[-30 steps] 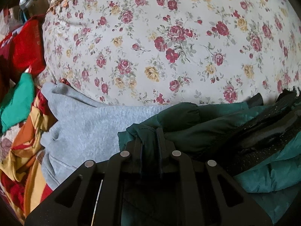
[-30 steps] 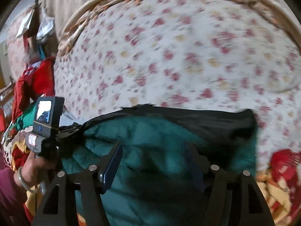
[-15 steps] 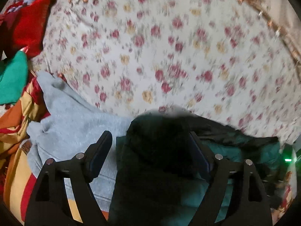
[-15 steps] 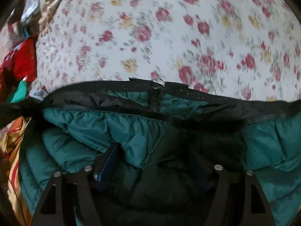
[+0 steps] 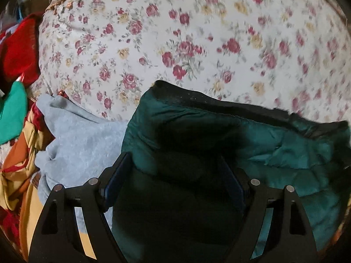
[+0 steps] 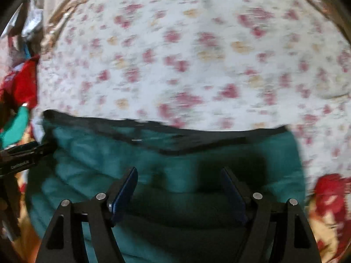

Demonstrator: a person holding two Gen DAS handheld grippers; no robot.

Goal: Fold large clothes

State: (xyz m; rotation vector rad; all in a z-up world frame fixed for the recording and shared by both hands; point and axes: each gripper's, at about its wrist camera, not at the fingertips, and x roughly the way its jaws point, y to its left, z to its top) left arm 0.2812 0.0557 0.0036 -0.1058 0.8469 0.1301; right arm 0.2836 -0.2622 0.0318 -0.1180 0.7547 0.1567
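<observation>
A dark green padded jacket (image 5: 274,153) with a black trim edge lies folded on the floral bedsheet (image 5: 197,43). It also fills the lower half of the right wrist view (image 6: 109,153). My left gripper (image 5: 175,173) is open, its jaws spread wide just above the jacket's near left part, holding nothing. My right gripper (image 6: 178,186) is open above the jacket's middle, also empty. The left gripper's body (image 6: 19,153) shows at the left edge of the right wrist view, beside the jacket's left end.
A grey sweatshirt (image 5: 83,140) lies left of the jacket. Red cloth (image 5: 19,50), green cloth (image 5: 12,111) and a yellow-orange patterned blanket (image 5: 19,175) pile at the left. A red and yellow patterned cloth (image 6: 329,208) lies at the right. A fringed bed edge (image 6: 65,22) runs behind.
My left gripper has let go of the jacket's edge and opened wide. Both grippers have drawn back a little and the jacket now lies flat on the sheet.
</observation>
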